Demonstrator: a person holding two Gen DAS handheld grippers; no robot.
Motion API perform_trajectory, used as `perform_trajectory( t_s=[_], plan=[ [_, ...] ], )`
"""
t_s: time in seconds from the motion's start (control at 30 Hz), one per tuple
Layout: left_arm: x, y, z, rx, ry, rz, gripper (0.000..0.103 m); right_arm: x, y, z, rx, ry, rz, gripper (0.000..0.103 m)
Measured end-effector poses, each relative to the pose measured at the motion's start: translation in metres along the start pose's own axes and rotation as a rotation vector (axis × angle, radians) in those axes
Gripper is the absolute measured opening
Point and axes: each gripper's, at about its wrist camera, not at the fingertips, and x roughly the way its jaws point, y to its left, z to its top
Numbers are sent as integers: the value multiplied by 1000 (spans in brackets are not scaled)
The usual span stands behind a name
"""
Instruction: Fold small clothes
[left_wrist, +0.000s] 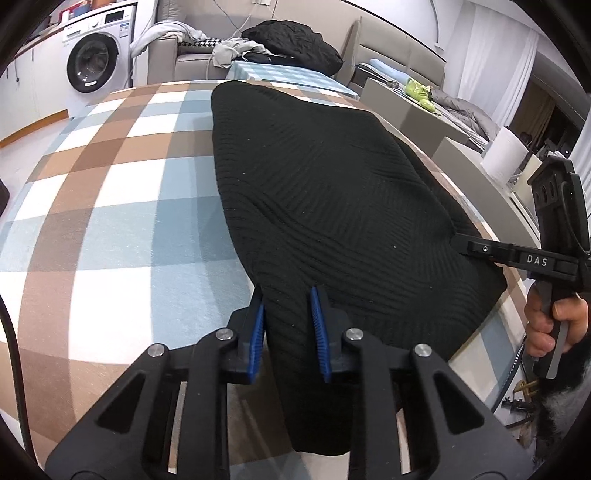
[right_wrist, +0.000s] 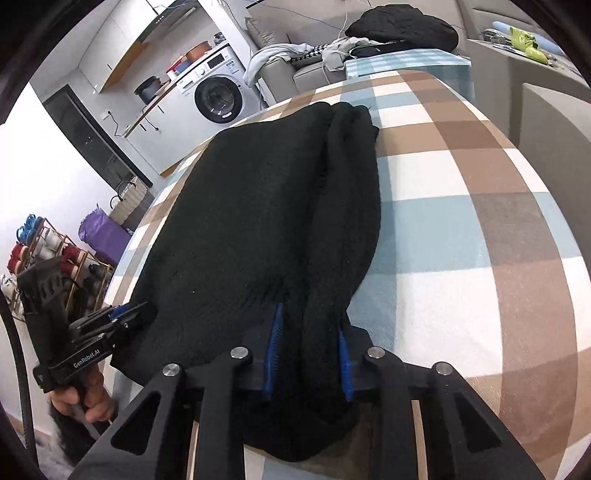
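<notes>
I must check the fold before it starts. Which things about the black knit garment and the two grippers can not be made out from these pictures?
- Black knit garment: near hem hidden under the left gripper in the left wrist view.
- Same hem under the right gripper in the right wrist view.
- Garment type: black on black hides sleeves or neckline.
- Underside against the checked tablecloth: hidden in both views.

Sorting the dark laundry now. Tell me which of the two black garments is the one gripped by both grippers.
The ribbed black knit spread on the checked cloth, pinched at its near corners by both grippers; the other black garment lies bunched on the sofa behind, untouched.
</notes>
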Motion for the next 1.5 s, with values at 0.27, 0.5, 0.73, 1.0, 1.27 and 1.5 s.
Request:
perform_trajectory(
  t_s=[0.27,0.5,0.73,1.0,1.27,1.5],
  plan=[
    [9,33,26,-16,-26,89,21,28,28,20,-29,0,-9,26],
    [15,55,40,-49,-40,109,21,53,49,42,-41,-16,-41,26],
    [17,53,42,-37,-45,133,21,51,51,42,-40,-19,-47,29],
    [15,48,39,-34,-49,145,21,49,50,41,-67,-26,-78,31],
    [15,48,39,-37,-52,145,21,48,50,40,-77,-28,-97,34],
    [11,48,37,-43,-50,151,21,44,51,39,-73,-25,-97,37]
  ],
)
